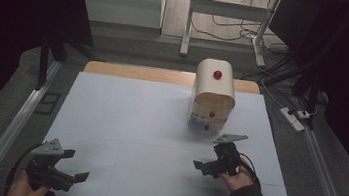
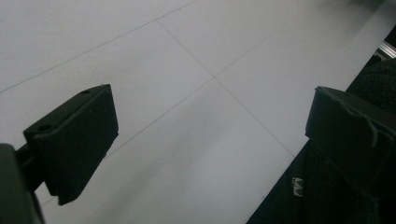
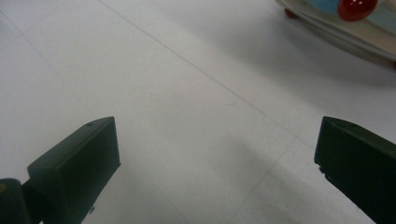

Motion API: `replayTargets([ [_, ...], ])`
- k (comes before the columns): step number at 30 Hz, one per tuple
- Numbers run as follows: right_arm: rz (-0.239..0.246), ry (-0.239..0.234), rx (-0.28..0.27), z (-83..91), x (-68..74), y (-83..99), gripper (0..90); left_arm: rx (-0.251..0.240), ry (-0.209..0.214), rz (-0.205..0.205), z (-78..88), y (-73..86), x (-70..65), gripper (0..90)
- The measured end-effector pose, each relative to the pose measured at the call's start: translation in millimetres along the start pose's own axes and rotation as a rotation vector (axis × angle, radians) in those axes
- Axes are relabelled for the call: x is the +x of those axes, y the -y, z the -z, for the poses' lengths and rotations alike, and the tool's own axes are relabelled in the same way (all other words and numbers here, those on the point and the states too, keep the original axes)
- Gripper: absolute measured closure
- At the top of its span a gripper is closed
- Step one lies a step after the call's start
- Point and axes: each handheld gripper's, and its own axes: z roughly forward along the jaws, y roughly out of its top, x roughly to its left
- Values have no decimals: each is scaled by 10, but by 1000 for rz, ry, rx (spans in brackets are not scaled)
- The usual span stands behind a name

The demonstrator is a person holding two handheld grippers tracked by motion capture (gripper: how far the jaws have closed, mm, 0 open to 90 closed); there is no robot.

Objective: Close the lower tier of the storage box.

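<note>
Cabinet (image 1: 214, 97), cream with red knobs (image 1: 217, 74), stands upright at the far right of the white table (image 1: 132, 138), its drawers facing the person. Just in front of it hovers the right gripper (image 1: 204, 164), jaws spread wide and empty. Left gripper (image 1: 73, 165), well apart at the near left corner, is likewise released.

Dim room: a white tabletop (image 1: 124, 122) on grey floor (image 1: 133, 47), a metal frame (image 1: 225, 18) behind, cables (image 1: 226, 31), a power strip (image 1: 293, 118) at right.
</note>
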Motion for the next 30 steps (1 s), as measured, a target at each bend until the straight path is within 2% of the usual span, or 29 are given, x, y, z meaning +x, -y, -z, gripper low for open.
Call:
replayTargets([
  [30,-9,-3,-20,244,94,205,0,-9,-5,1,10,3,-4,21],
])
